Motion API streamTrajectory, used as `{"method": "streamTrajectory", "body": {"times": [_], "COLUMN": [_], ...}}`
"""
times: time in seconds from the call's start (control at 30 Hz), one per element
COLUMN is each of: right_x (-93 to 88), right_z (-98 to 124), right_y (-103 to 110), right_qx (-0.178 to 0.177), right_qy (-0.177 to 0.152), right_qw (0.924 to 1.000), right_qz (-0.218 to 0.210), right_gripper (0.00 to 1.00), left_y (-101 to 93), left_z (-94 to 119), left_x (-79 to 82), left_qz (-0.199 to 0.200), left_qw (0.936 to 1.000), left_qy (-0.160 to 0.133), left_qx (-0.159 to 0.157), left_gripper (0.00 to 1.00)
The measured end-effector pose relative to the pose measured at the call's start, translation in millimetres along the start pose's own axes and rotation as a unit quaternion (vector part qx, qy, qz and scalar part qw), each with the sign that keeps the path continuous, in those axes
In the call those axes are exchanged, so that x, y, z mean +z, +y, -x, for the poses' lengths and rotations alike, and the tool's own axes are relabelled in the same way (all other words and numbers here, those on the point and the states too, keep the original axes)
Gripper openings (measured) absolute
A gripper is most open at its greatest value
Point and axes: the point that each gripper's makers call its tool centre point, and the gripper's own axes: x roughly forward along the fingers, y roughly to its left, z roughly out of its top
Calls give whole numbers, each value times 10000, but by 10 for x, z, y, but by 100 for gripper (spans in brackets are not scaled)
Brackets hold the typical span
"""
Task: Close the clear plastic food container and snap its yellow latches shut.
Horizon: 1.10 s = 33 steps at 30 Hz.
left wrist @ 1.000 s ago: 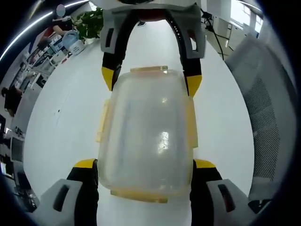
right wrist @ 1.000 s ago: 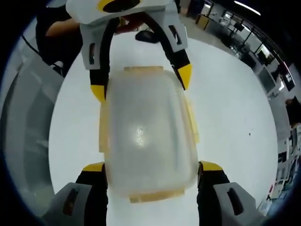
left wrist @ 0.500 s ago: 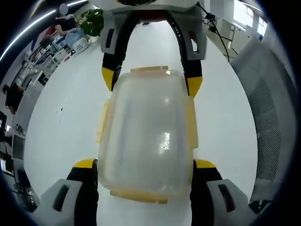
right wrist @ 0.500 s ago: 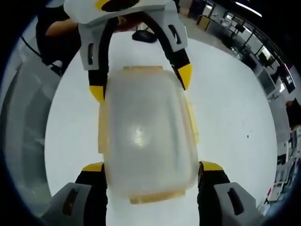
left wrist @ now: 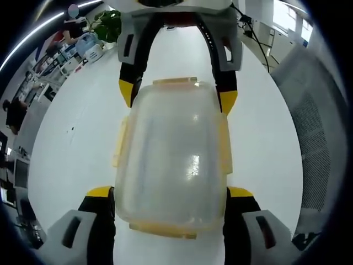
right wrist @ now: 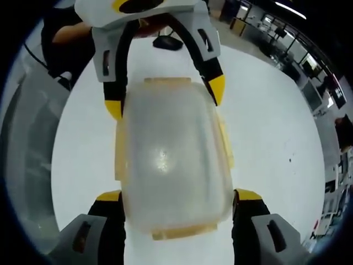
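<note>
In the left gripper view, the left gripper [left wrist: 170, 192] sits spread with its yellow-tipped jaws hugging the near end of the clear container [left wrist: 171, 160], which rests upside-down-looking on the white table [left wrist: 265, 138]. At the far end the right gripper [left wrist: 177, 99] brackets it likewise, also spread wide around the box. Pale yellow latches [left wrist: 119, 142] line the sides and appear unsnapped; pressing them flat seems the next step.

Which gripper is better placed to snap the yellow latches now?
Neither clearly. The left gripper and the right gripper each straddle one end of the container, equally near its latches.
</note>
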Motion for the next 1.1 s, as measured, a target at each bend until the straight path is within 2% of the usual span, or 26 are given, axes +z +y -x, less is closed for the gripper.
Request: {"method": "streamTrajectory", "body": {"times": [0.27,0.4,0.7,0.87,1.1], "right_x": [5,9,26,25,-22], "right_z": [-14,-12,74,145,210], "right_y": [-19,-32,-77,-86,-17], "right_qx": [-110,-186,-407,-527,-631], "right_qy": [56,84,-118,-275,-323], "right_qw": [9999,9997,9990,9978,9967], "right_qz": [68,110,-118,-280,-384], "right_gripper": [81,82,83,86,88], "left_y": [11,2,24,69,18], "left_z": [3,3,52,154,211], "left_x": [-3,-33,-61,-41,-20], "left_qz": [-18,-241,-145,-49,-29], "left_qw": [10000,9997,9998,9998,9994], "left_qy": [0,97,86,-99,-162], "left_qx": [-2,19,68,193,301], "left_gripper": [83,83,84,89,93]}}
